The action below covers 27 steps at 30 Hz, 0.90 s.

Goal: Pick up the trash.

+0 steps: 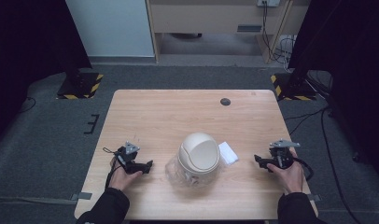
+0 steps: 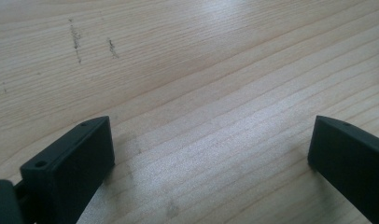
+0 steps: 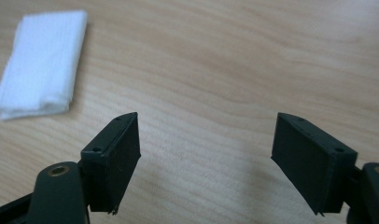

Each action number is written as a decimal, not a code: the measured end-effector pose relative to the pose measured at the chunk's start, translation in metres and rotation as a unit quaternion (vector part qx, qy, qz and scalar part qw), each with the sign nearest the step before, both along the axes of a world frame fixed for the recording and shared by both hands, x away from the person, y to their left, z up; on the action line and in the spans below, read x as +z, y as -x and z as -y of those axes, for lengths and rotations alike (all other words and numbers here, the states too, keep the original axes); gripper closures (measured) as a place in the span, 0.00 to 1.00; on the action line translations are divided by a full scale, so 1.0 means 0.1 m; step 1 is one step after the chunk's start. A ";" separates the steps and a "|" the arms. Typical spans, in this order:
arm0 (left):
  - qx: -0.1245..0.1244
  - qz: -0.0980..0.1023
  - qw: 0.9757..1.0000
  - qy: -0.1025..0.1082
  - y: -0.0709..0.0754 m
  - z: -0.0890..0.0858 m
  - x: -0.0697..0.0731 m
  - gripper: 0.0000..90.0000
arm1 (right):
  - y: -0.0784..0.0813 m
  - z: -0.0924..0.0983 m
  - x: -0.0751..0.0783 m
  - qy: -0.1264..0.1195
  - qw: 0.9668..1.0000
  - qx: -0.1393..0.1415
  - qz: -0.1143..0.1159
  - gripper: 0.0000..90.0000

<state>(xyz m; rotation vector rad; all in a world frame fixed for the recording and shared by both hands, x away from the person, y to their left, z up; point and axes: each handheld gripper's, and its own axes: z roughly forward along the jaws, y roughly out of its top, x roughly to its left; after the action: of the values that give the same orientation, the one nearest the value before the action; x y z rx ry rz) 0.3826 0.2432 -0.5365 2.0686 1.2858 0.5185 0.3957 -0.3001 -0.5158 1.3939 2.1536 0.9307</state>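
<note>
Both grippers are resting agape, gripping nothing — the left gripper (image 1: 148,164) and the right gripper (image 1: 257,159). Between them a cream bin (image 1: 199,153) on crinkled plastic (image 1: 174,171) is blocking the way — a folded white cloth (image 3: 40,63) is lying just ahead-left of the right gripper, bare table (image 1: 178,112) beyond.

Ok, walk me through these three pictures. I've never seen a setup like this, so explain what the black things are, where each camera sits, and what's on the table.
A person sits at a wooden table and holds a hand tool with a two-jaw claw in each hand.

The wide picture comes from a camera above, looking down. The left claw is at its left, the right claw at its right.

The other two pictures come from small cameras riding on the claws, looking along their black jaws. Both claws stand open over bare wood and hold nothing.

On the table, between the hands, stands a small cream bin with a domed swing lid, with crumpled clear plastic at its base. Beside it lies a folded white cloth, also seen in the right gripper view.
</note>
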 end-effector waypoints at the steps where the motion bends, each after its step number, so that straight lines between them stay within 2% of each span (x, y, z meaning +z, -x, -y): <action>1: 0.000 0.000 1.000 0.000 0.00 0.00 0.00 0.00 | 0.00 0.00 0.02 -0.004 1.000 -0.002 0.007 0.26; 2: 0.000 0.000 1.000 0.000 0.00 0.00 0.00 0.00 | 0.00 0.00 0.02 -0.004 1.000 -0.002 0.007 0.26; 3: 0.000 0.000 1.000 0.000 0.00 0.00 0.00 0.00 | 0.01 0.01 0.08 -0.015 1.000 -0.002 0.019 0.26; 11: 0.000 0.000 1.000 0.000 0.00 0.00 0.00 0.00 | 0.02 0.00 0.26 -0.048 0.997 0.000 0.059 0.25; 17: 0.000 0.000 1.000 0.000 -0.01 0.00 0.00 0.00 | 0.05 0.01 0.37 -0.064 0.995 -0.005 0.080 0.24; 18: -0.001 0.000 1.000 0.000 -0.01 0.00 0.00 0.00 | 0.07 0.00 0.43 -0.072 0.993 -0.006 0.092 0.23; 21: -0.001 -0.001 1.000 0.000 -0.01 0.00 0.00 0.00 | 0.08 -0.02 0.53 -0.076 0.991 -0.003 0.108 0.23; 23: -0.001 -0.001 1.000 0.000 -0.01 0.00 0.00 0.00 | 0.08 -0.03 0.55 -0.079 0.991 -0.004 0.112 0.22; 24: 0.000 -0.001 1.000 0.000 -0.01 0.00 0.00 0.00 | 0.10 -0.05 0.63 -0.088 0.989 -0.002 0.121 0.22; 27: -0.001 -0.001 1.000 0.000 -0.01 0.00 0.00 0.00 | 0.12 -0.08 0.71 -0.100 0.986 0.003 0.132 0.21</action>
<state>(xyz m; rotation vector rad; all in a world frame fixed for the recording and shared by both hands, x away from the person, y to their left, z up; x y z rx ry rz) 0.3835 0.2432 -0.5364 2.0708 1.2860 0.5164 0.3839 -0.2916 -0.4443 1.2704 1.9103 1.2852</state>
